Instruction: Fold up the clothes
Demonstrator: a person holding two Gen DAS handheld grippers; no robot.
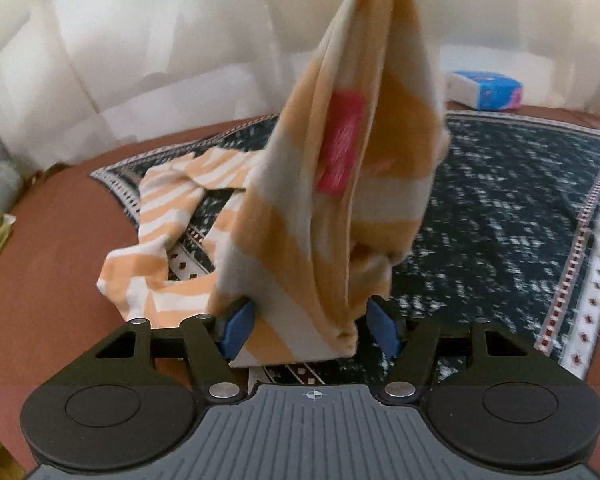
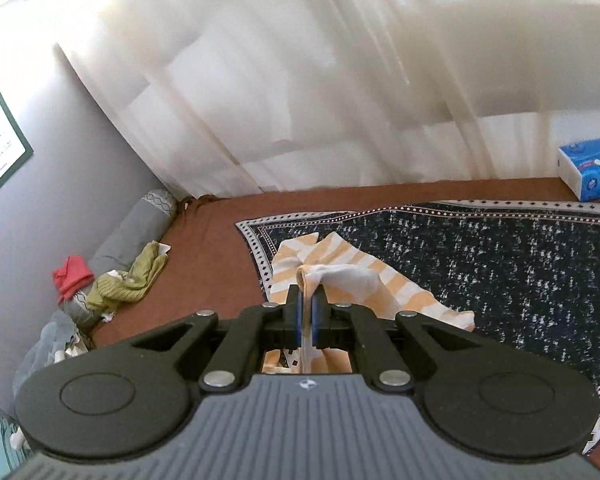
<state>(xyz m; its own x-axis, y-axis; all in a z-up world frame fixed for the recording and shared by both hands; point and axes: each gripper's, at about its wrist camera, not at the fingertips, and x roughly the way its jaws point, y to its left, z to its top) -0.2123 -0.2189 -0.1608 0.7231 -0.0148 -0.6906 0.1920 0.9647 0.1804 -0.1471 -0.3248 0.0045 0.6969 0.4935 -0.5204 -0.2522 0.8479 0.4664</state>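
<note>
Right gripper (image 2: 307, 312) clamped on striped garment (image 2: 352, 280) edge; left gripper (image 1: 310, 326) spread wide, cloth hanging between its pads (image 1: 239, 326). Garment's long axis runs vertical ahead of the left gripper, tail trailing onto patterned blanket (image 1: 500, 208). Pink patch (image 1: 340, 152) shows only left; clothes pile (image 2: 128, 280) only right. Tissue pack (image 2: 590, 166) print unreadable.

Left tool (image 1: 310, 330) jaws spread wide, right tool (image 2: 309, 318) clamped tight

- left wrist view: low and close, facing across the patterned rug (image 1: 500, 208) toward the curtain (image 1: 160, 40).
- right wrist view: higher, angled down.
- shared: rug, curtain, tissue box (image 2: 590, 168).
</note>
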